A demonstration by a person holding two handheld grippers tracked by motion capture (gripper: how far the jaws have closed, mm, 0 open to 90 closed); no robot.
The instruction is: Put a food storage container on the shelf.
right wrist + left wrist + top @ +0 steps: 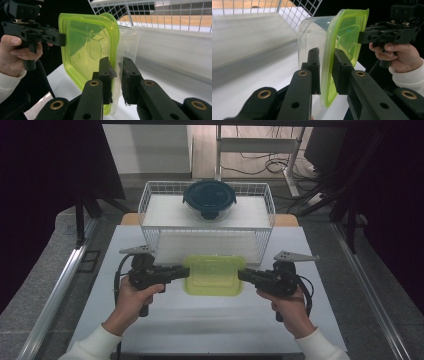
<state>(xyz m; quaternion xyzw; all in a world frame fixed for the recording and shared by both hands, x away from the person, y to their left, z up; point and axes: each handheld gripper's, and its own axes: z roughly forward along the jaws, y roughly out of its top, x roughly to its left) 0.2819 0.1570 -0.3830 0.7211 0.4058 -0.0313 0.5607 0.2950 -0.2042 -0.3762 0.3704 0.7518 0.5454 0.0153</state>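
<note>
At the near edge of the wire basket [150,205], over the white table [200,325], a clear box [214,276] with a green lid [342,45] is held between two grippers, one at each end. The left gripper [184,271] pinches the lid rim at the box's left side; in the left gripper view its jaws stand either side of the green edge and are pressed onto it. The right gripper [242,273] does the same on the right side; in the right gripper view its jaws clamp the lid edge together with the clear wall behind it. Whether the box rests on the table or hangs just above it cannot be told from the high view. A dark round container [209,199] with a blue lid sits at the far middle of the basket floor. Judgement: the step in hand appears to be a two-handed carry of the box toward the basket. To do it well, both grips should hold evenly, since each bites only a thin rim and the lid could peel off or slip. The hands should rise together, level, high enough to pass the near basket wall, then set down on the free near floor, short of the round container. Release should come only once the box rests flat.
</note>
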